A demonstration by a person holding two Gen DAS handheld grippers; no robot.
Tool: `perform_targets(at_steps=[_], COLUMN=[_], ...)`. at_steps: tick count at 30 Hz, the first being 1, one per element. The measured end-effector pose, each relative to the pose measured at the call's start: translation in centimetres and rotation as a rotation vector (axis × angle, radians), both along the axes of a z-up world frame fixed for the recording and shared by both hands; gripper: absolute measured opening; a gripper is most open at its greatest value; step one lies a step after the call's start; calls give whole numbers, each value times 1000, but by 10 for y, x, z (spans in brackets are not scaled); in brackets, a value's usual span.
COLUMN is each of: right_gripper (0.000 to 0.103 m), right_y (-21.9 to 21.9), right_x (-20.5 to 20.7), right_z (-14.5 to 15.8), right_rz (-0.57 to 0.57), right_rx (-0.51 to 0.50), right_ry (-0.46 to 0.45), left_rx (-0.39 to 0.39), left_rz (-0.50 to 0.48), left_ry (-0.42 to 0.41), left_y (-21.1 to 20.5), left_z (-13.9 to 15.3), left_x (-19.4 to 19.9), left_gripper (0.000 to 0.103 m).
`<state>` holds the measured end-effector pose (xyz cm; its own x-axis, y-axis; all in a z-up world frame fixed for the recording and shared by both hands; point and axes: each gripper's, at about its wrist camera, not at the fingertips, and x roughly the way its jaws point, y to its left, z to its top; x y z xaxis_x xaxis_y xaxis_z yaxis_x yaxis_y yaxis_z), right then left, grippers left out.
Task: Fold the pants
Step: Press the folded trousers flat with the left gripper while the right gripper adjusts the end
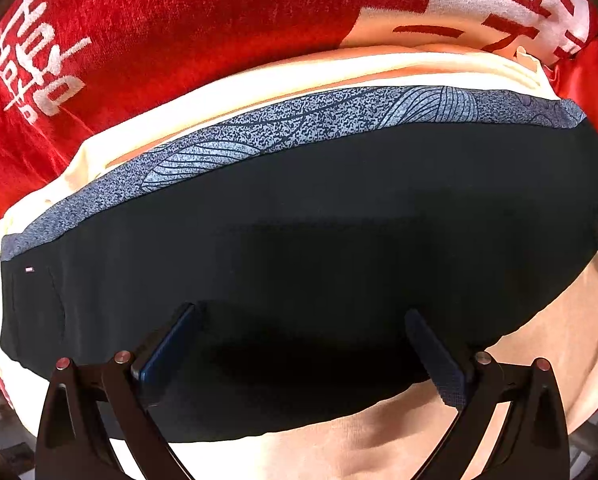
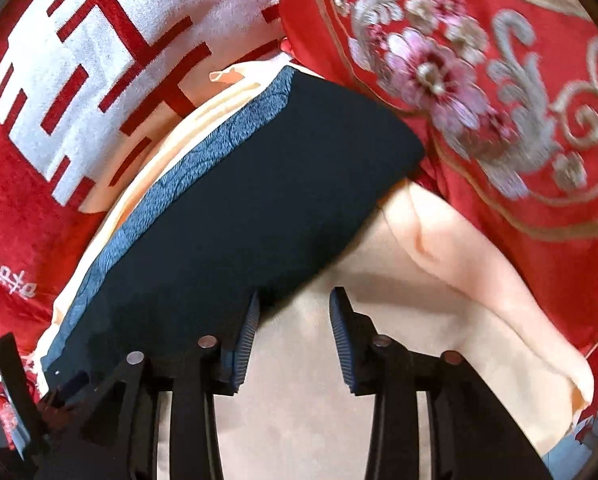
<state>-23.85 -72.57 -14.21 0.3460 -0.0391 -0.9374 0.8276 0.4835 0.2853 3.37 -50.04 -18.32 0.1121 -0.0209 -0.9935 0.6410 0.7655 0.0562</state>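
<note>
Pants (image 1: 299, 240) folded on peach cloth (image 2: 439, 300); both grippers spread, empty

A peach cloth (image 2: 479, 300) is lying spread over a red blanket (image 1: 159, 20) carrying big white characters (image 2: 79, 80), while a red embroidered cover (image 2: 499, 80) with pink flowers (image 2: 423, 64) is sitting just beside them

dark pants (image 1: 319, 248) (patterned grey-blue waistband along the far edge) lie folded flat.
</note>
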Motion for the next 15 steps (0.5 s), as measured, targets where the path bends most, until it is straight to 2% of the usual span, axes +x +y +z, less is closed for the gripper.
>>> perform_targets(at_steps=[5,12,15], right_gripper=[42,42,42], right_y=[-5,-18,-20], right_x=[-8,-18,-17], right_z=[-8,-16,-22], right_rz=[10,-35,-51], right_rx=[26,122,162], right_ry=[-14,-170,-230], left_rx=[2,5,-43], left_rz=[1,9,24], left_ry=[14,-6,-15], left_y=[-5,-9,-12], left_z=[-3,-5,4], left_x=[10,12,11], left_gripper=[103,103,103])
